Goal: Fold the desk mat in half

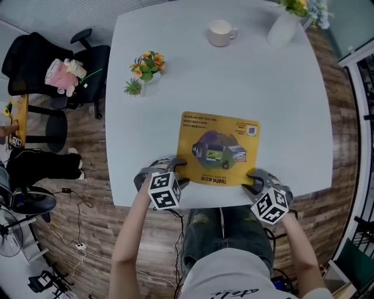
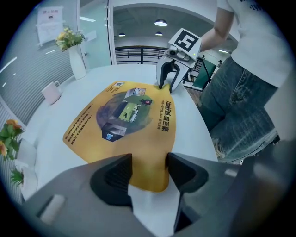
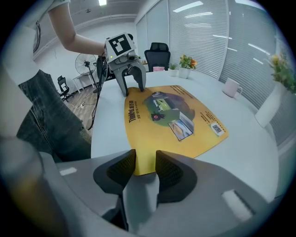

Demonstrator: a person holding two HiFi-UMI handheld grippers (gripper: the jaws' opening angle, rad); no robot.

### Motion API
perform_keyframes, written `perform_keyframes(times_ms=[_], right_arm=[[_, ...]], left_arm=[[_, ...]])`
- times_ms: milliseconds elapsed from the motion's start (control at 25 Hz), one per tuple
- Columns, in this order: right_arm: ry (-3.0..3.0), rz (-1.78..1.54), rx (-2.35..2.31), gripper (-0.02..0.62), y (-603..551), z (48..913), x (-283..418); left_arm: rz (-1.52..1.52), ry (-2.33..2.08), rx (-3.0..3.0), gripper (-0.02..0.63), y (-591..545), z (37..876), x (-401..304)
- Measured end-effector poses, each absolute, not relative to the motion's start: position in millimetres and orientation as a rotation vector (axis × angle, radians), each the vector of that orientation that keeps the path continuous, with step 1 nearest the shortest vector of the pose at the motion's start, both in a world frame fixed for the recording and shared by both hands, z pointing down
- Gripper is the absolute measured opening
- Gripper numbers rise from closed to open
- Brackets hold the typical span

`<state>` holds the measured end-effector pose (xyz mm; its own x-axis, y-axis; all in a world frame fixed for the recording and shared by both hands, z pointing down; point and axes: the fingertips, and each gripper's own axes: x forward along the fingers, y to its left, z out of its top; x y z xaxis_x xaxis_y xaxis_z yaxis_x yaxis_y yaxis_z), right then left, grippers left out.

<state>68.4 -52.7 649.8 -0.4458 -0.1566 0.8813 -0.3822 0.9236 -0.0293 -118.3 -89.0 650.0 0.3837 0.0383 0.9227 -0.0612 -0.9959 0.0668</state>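
The desk mat (image 1: pixel 218 149) is showing yellow, with a dark purple-and-green picture printed at its middle, black lettering along its edges and a blue-and-white QR code (image 1: pixel 252 131) at one corner. The table (image 1: pixel 175 87) is looking pale grey, the mug (image 1: pixel 220 32) cream. The flowers (image 1: pixel 147 64) are glowing orange and yellow over green leaves. The left gripper (image 2: pixel 147 172) and right gripper (image 3: pixel 145 169) are wearing grey shells, black ribbed pads (image 2: pixel 115 175), and black-on-white marker cubes (image 1: pixel 164 190).

Head view: vase (image 1: pixel 283 28) and its flowers (image 1: pixel 299 6) cut off at top edge. Near corners of desk mat (image 1: pixel 219 146) covered by left gripper (image 1: pixel 178 173) and right gripper (image 1: pixel 252 180). Mat print too small to read. Left gripper view: potted plant (image 2: pixel 8 139) cut off at left edge; mat corner partly behind the jaws.
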Motion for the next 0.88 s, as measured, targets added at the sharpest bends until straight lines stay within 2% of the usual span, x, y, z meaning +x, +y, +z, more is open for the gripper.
perform_keyframes(times_ms=[280, 440, 880], right_arm=[[-2.020, 0.264, 0.382, 0.159, -53.4, 648.6, 67.6], [-2.012, 0.248, 0.395, 0.124, -57.9, 646.1, 68.1], [-2.051, 0.249, 0.451, 0.081, -77.2, 624.0, 71.2]], left_arm=[[1.712, -0.036, 2.539, 0.205, -92.6, 648.0, -117.9], [1.779, -0.045, 2.577, 0.126, -95.9, 646.8, -115.8], [1.771, -0.045, 2.610, 0.080, -107.2, 626.5, -110.7]])
